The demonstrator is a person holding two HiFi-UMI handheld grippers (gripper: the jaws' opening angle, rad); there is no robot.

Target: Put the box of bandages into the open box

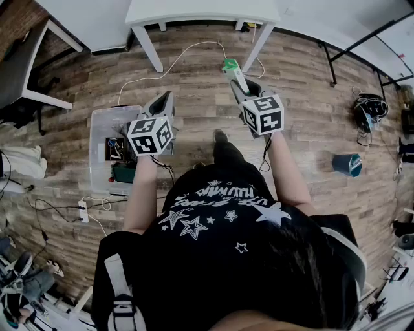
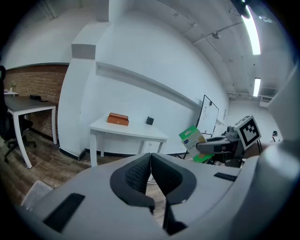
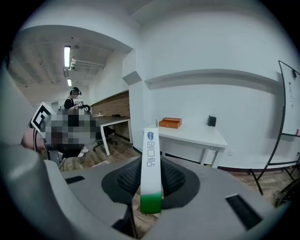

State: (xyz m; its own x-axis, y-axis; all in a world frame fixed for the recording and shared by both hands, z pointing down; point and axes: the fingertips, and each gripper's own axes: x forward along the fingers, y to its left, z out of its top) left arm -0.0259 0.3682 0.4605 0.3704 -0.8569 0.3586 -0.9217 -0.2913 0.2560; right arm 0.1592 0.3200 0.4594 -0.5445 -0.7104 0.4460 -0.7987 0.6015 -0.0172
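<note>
The box of bandages (image 1: 231, 68), slim, white with a green end, stands upright between the jaws of my right gripper (image 1: 240, 83). In the right gripper view the box (image 3: 151, 166) shows edge-on, and the right gripper (image 3: 151, 187) is shut on it. My left gripper (image 1: 165, 103) is shut with nothing in it; its pads meet in the left gripper view (image 2: 150, 158). That view also shows the bandage box (image 2: 191, 138) held out at the right. A clear plastic bin (image 1: 98, 124) with things inside lies on the floor, just left of the left gripper.
A white table (image 1: 200, 11) stands ahead, with an orange box (image 2: 118, 119) and a small dark object on it. A chair (image 1: 19, 64) is at far left. Cables and a power strip (image 1: 83, 210) lie on the wooden floor. A teal bin (image 1: 347, 164) sits at right.
</note>
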